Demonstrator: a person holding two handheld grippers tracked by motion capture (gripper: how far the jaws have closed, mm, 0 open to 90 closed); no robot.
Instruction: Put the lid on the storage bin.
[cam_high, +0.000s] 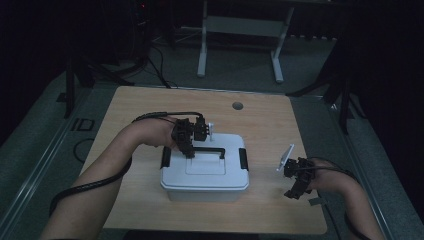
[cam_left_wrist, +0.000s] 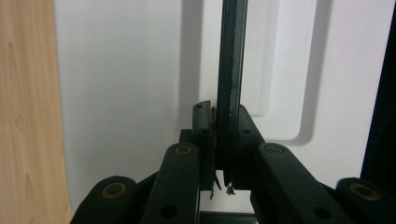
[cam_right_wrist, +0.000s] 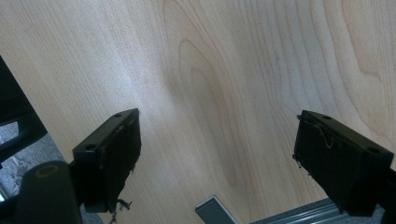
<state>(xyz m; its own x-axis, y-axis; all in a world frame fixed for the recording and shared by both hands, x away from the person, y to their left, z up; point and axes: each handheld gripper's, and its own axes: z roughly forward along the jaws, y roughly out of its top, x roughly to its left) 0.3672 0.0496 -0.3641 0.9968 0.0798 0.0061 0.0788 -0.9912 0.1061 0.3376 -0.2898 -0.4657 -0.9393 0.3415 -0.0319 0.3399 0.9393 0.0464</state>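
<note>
The box (cam_high: 205, 170) sits near the middle of the counter (cam_high: 260, 125), white, lid on, its long axis running left to right in the high view. A black latch clips each short end, one at the left (cam_high: 165, 157), one at the right (cam_high: 243, 159). Along the top of the lid lies the black handle (cam_high: 210, 150), a thin bar running the same way as the box, left to right.

On that bar are the left tongs (cam_high: 190, 150), coming down from above at the bar's left end. In the left gripper view the handle (cam_left_wrist: 232, 70) runs straight away up the frame, and the left tongs (cam_left_wrist: 223, 135) are clamped narrow on it, a pad pressed to either side, the white lid (cam_left_wrist: 126, 84) flat behind and a strip of counter (cam_left_wrist: 25, 112) at the left edge.

Well off to the right of the box, the right tongs (cam_high: 295, 177) hover near the counter's right edge, apart from everything. The right gripper view has them standing wide (cam_right_wrist: 217, 158), nothing between the pads, bare wood grain (cam_right_wrist: 210, 70) beneath and the counter's metal edge (cam_right_wrist: 299, 212) at the bottom.
</note>
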